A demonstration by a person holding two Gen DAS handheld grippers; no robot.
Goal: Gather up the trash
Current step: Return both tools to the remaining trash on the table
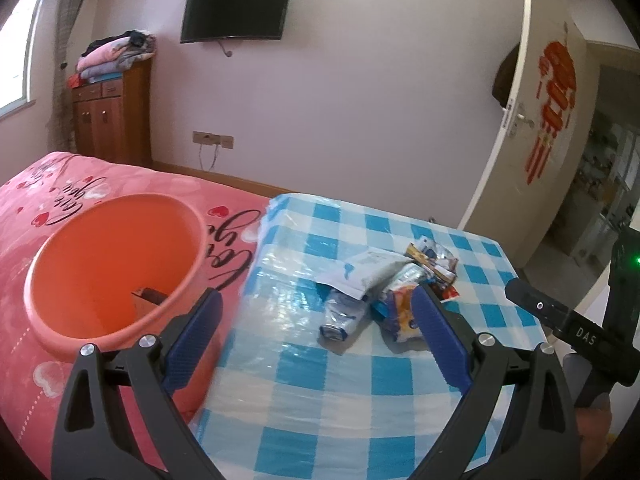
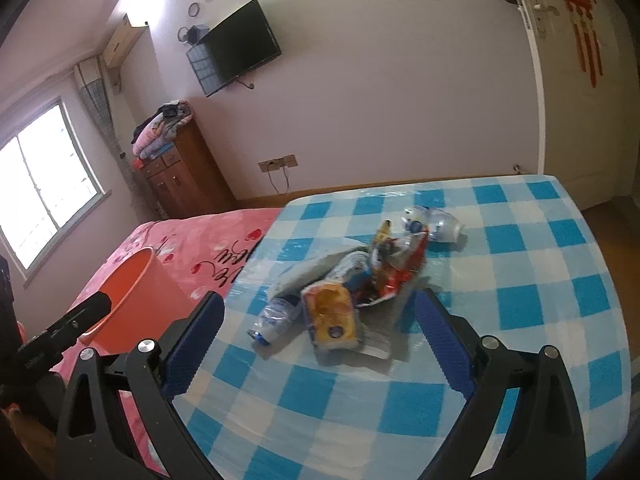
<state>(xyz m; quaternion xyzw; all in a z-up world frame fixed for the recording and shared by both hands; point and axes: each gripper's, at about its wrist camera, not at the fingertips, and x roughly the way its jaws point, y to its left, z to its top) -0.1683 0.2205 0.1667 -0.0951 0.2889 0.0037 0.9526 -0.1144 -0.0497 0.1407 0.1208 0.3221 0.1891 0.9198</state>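
A heap of trash lies on the blue checked cloth [image 1: 360,380] [image 2: 540,280]: a crushed plastic bottle [image 1: 340,316] [image 2: 276,316], an orange snack packet [image 1: 400,312] [image 2: 332,316], a grey-white pouch [image 1: 360,272], a red foil wrapper [image 2: 396,264] and a second crushed bottle [image 2: 436,224]. An orange bucket [image 1: 104,264] [image 2: 136,292] stands on the pink bedspread to the left, with a dark scrap inside. My left gripper [image 1: 320,300] is open, near the heap and beside the bucket. My right gripper [image 2: 320,304] is open, short of the snack packet, nothing held.
The pink bedspread [image 1: 36,208] [image 2: 208,248] lies left of the cloth. A wooden cabinet [image 1: 112,116] with folded bedding stands by the window. A television [image 1: 236,10] hangs on the far wall. A white door [image 1: 532,120] stands open at the right.
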